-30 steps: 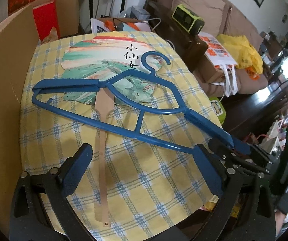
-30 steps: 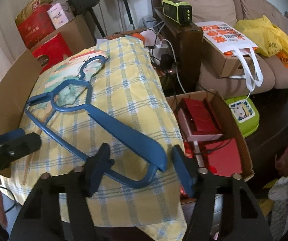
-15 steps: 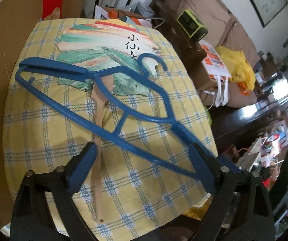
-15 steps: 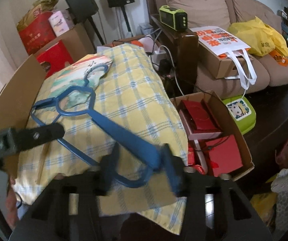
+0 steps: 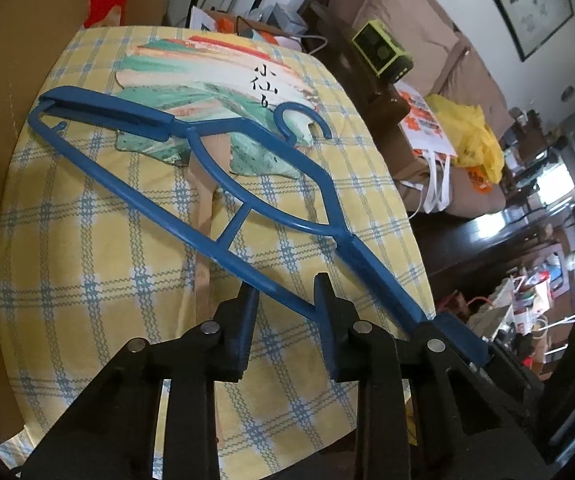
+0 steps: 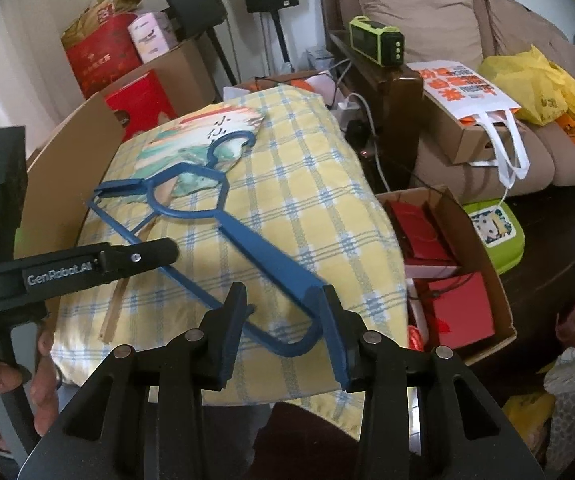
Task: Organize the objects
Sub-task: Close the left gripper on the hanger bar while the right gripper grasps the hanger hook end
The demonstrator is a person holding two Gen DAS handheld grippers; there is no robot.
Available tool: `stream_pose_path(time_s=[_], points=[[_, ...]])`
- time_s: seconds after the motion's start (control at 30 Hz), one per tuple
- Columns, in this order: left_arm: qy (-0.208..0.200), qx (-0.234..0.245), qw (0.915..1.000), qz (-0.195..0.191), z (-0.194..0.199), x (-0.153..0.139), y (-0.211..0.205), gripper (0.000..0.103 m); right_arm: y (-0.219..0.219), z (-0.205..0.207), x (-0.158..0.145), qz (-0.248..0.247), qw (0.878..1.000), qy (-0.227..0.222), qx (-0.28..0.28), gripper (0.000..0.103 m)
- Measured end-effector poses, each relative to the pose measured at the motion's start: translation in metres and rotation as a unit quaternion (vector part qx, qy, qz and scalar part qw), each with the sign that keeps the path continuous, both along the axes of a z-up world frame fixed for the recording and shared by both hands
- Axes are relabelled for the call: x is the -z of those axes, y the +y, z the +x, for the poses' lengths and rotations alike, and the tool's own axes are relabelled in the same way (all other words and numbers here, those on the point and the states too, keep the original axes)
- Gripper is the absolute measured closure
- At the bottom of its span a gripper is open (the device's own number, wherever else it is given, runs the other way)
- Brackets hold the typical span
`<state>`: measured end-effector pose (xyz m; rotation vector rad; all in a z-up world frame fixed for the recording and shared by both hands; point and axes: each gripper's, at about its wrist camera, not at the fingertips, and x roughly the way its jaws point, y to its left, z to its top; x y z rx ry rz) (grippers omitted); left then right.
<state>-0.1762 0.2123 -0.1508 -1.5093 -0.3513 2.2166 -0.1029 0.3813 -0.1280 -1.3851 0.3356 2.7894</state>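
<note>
Hanger (image 5: 223,196), blue plastic, lay diagonally across the yellow checked cloth (image 5: 87,280), its hook (image 5: 303,120) resting over a painted paper fan (image 5: 207,76) at the far end. Fan's wooden handle (image 5: 203,216) ran underneath the hanger's lower bar toward the near edge.

Left gripper (image 5: 283,308) straddled the thin lower bar near the hanger's right shoulder; jaws were closing, bar between them, right pad about touching it, left pad seemingly a little apart. Full clamp could not be confirmed.

Right gripper (image 6: 283,308) sat at the hanger's near end, gripping it: broad shoulder arm against the right pad, curved end loop (image 6: 287,340) against the left.

In the right wrist view the left gripper's black body (image 6: 67,268) reached in from the left, a hand (image 6: 3,384) around its grip.

Cardboard sheet (image 5: 3,100) stood along the cloth's left side. Open box of red packets (image 6: 447,280) sat right of the cloth; beyond, a brown sofa (image 6: 427,20) with a yellow bag (image 6: 535,84).
</note>
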Motion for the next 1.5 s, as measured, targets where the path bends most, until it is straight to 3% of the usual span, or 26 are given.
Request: stream_pose_path(time_s=[0.1, 0.47, 0.6, 1.0, 1.5], points=[[0.003, 0.003, 1.0000, 0.000, 0.001, 0.000, 0.002, 0.078, 0.002, -0.004, 0.001, 0.015, 1.000, -0.001, -0.004, 0.053], [0.003, 0.013, 0.9999, 0.004, 0.002, -0.001, 0.004, 0.078, -0.022, -0.047, 0.022, 0.063, 0.992, -0.026, -0.106, 0.052], [0.004, 0.012, 0.9999, 0.005, 0.003, -0.001, 0.004, 0.078, -0.024, -0.050, 0.024, 0.067, 0.989, -0.022, -0.129, 0.071], [0.042, 0.018, 0.9988, 0.018, 0.015, -0.028, 0.002, 0.089, -0.033, -0.037, 0.009, 0.044, 0.989, 0.005, -0.143, 0.087], [0.066, 0.010, 0.9969, 0.042, 0.029, -0.059, -0.017, 0.090, -0.041, -0.021, -0.020, 0.017, 0.990, 0.041, -0.131, 0.088]])
